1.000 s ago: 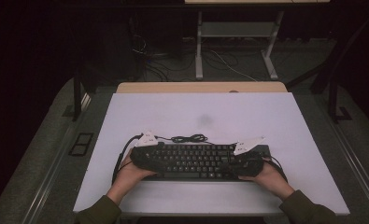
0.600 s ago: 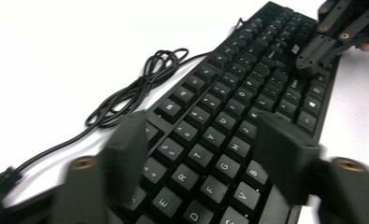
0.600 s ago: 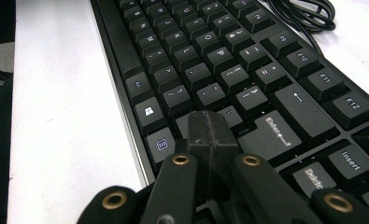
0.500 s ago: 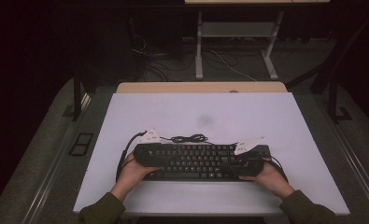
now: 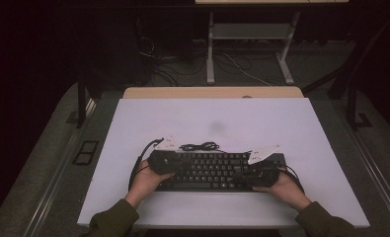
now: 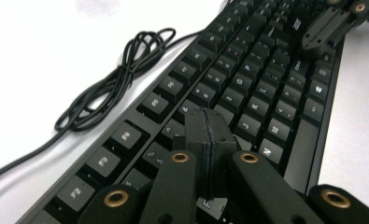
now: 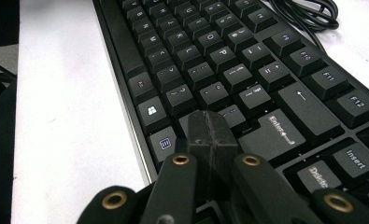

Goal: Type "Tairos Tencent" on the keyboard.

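My left gripper (image 6: 205, 135), jaws just pressed together on nothing, and my right gripper (image 7: 210, 135), also closed empty, rest on opposite ends of the black keyboard (image 5: 212, 170), probably poised to type. The keyboard lies near the white table's (image 5: 222, 113) front edge; open room beyond.
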Action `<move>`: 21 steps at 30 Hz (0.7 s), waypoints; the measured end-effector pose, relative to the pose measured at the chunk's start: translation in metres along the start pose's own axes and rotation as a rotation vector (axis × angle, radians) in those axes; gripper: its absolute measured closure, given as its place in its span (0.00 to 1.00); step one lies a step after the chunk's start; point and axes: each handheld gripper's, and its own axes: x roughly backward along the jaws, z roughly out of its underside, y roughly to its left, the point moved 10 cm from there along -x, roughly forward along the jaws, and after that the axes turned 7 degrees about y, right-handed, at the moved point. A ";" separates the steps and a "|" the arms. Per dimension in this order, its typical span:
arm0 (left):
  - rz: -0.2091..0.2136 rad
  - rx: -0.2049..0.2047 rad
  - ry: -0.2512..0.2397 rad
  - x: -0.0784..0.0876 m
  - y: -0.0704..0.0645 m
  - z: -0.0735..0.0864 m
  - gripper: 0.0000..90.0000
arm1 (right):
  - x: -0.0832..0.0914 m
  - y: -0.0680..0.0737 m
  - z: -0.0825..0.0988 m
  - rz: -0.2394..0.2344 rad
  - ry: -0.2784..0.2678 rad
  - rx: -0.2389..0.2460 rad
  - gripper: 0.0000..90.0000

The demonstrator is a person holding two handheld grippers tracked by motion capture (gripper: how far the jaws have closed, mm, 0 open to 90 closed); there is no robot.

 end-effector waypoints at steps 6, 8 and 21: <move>-0.003 0.008 0.015 -0.003 0.001 0.003 0.99 | 0.000 0.000 0.000 -0.002 -0.001 -0.001 0.99; -0.007 0.003 0.022 -0.004 0.001 0.004 0.99 | 0.000 0.000 0.000 -0.002 -0.001 -0.002 0.99; -0.007 0.007 0.021 -0.004 0.001 0.005 0.99 | 0.000 0.000 0.000 -0.002 -0.001 -0.001 0.99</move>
